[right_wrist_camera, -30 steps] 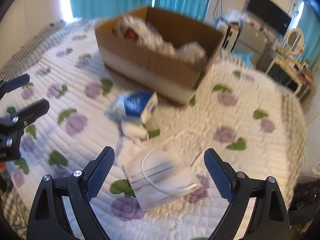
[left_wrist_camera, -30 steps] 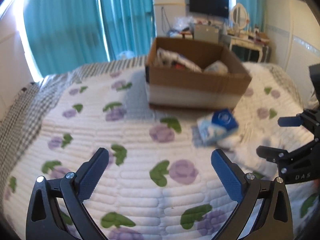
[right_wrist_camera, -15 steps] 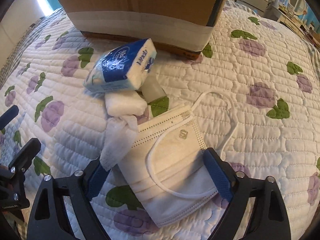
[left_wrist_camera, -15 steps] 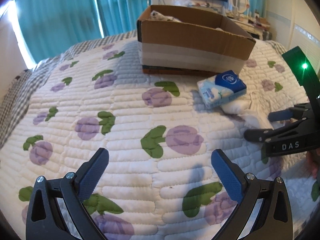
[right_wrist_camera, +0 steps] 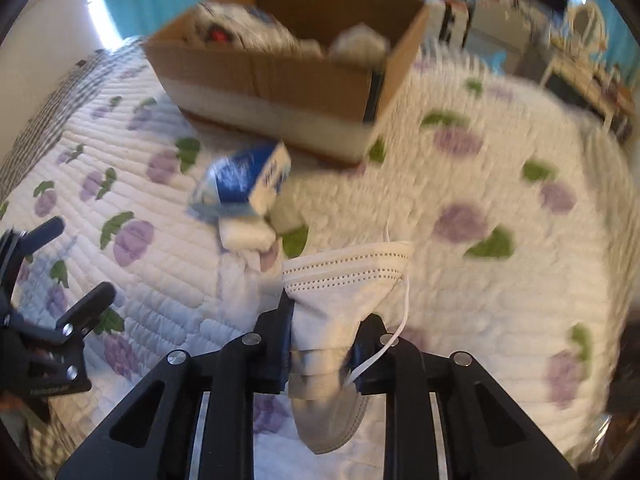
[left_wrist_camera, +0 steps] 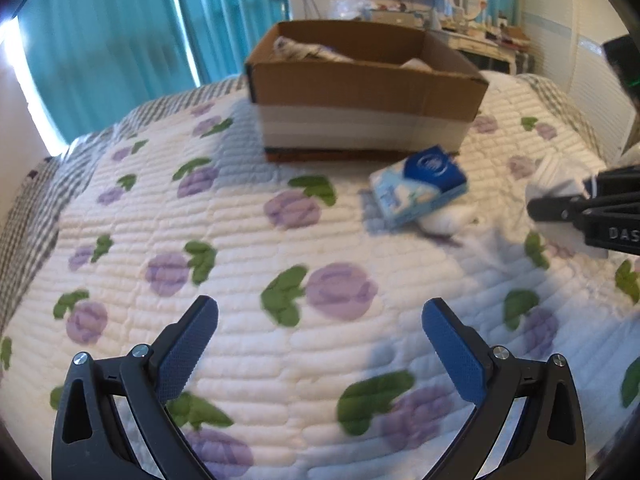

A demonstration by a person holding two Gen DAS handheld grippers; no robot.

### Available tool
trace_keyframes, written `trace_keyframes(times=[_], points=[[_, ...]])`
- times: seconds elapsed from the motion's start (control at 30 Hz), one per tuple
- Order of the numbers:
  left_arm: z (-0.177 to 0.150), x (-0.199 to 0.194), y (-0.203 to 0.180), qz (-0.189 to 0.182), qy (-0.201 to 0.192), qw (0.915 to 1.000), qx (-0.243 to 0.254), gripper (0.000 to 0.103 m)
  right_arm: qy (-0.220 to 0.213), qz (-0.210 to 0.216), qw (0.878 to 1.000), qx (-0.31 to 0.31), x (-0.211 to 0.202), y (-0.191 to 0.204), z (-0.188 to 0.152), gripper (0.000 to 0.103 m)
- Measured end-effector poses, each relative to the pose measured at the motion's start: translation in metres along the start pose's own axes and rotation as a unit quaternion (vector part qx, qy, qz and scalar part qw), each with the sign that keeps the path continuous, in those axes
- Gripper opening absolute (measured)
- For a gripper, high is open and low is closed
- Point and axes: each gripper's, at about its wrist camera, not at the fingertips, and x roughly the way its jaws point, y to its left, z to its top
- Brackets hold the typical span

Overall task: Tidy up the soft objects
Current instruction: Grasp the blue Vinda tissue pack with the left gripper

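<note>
**Soft objects: condition and position**

White face mask (right_wrist_camera: 344, 280): pleated, dotted seam along the upper edge, white ear loop hanging on its right side. It is bunched and pinched at its lower half between the closed fingers of the right gripper (right_wrist_camera: 322, 340), raised above the quilt (right_wrist_camera: 500, 320).

Tissue pack (left_wrist_camera: 420, 184): blue and white soft wrapper, lying tilted on the quilt just in front of the cardboard box (left_wrist_camera: 360, 92).

White wad (right_wrist_camera: 246, 236): small, soft, rounded, touching the near edge of the tissue pack.

Cardboard box: open-topped, upright on the quilt, holding several white soft items; details blurred.
</note>
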Motion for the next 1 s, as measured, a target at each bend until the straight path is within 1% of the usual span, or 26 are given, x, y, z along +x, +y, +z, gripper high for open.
trace_keyframes(times=[0.07,0.17,0.27,0.33,0.4,0.47,0.53,0.6,0.63,0.67,0.7,0.77,0.8,0.83,0.87,0.9,0.93,0.97,1.0], points=[[0.013,0.003,-0.007,-0.006,0.002,1.0,-0.001,0.103,-0.029,-0.015,0.999,-0.021,-0.02,-0.003,0.005,0.022],[0.033,0.01,-0.018,-0.015,0.004,0.9999,-0.003,0.102,-0.059,-0.03,0.997,-0.032,-0.036,-0.007,0.016,0.022],[0.051,0.016,-0.035,-0.037,-0.005,0.9992,0.015,0.102,-0.077,-0.047,0.995,-0.038,-0.032,-0.006,0.032,0.022],[0.062,0.021,-0.044,-0.037,-0.009,0.9989,0.026,0.102,-0.084,-0.048,0.995,-0.034,-0.026,-0.01,0.036,0.022],[0.071,0.03,-0.052,-0.047,-0.004,0.9985,0.03,0.101,-0.089,-0.04,0.995,-0.024,-0.016,-0.013,0.044,0.022],[0.079,0.041,-0.056,-0.061,0.007,0.9978,0.025,0.096,-0.093,-0.034,0.995,-0.015,-0.007,-0.017,0.048,0.022],[0.085,0.051,-0.06,-0.066,0.014,0.9975,0.021,0.095,-0.092,-0.029,0.995,-0.009,0.004,-0.021,0.049,0.022],[0.088,0.063,-0.06,-0.063,0.019,0.9977,0.019,0.085,-0.087,-0.021,0.996,-0.004,0.011,-0.024,0.047,0.022],[0.089,0.067,-0.061,-0.063,0.024,0.9975,0.018,0.078,-0.084,-0.017,0.996,-0.002,0.015,-0.026,0.047,0.022],[0.089,0.075,-0.061,-0.066,0.037,0.997,0.017,0.075,-0.084,-0.015,0.996,-0.001,0.016,-0.028,0.047,0.022],[0.089,0.078,-0.06,-0.07,0.042,0.9966,0.014,0.074,-0.084,-0.013,0.996,0.0,0.017,-0.029,0.046,0.022],[0.088,0.083,-0.061,-0.075,0.051,0.9958,0.012,0.068,-0.089,-0.008,0.996,0.002,0.015,-0.031,0.045,0.022],[0.087,0.082,-0.062,-0.076,0.05,0.9957,0.016,0.061,-0.092,-0.005,0.996,0.003,0.013,-0.031,0.045,0.022],[0.087,0.079,-0.063,-0.079,0.047,0.9955,0.02,0.05,-0.094,-0.004,0.996,0.003,0.013,-0.031,0.045,0.022],[0.087,0.075,-0.065,-0.083,0.044,0.9953,0.026,0.041,-0.095,-0.003,0.995,0.003,0.012,-0.03,0.045,0.022],[0.087,0.072,-0.066,-0.085,0.042,0.9951,0.029,0.037,-0.095,-0.002,0.995,0.003,0.011,-0.03,0.045,0.022],[0.088,0.068,-0.067,-0.088,0.04,0.9947,0.034,0.028,-0.096,0.0,0.995,0.003,0.01,-0.029,0.044,0.022],[0.089,0.062,-0.067,-0.089,0.036,0.9947,0.038,0.024,-0.098,0.0,0.995,0.002,0.008,-0.028,0.044,0.022],[0.09,0.058,-0.066,-0.088,0.033,0.9948,0.04,0.023,-0.101,0.0,0.995,0.001,0.005,-0.027,0.043,0.022]])
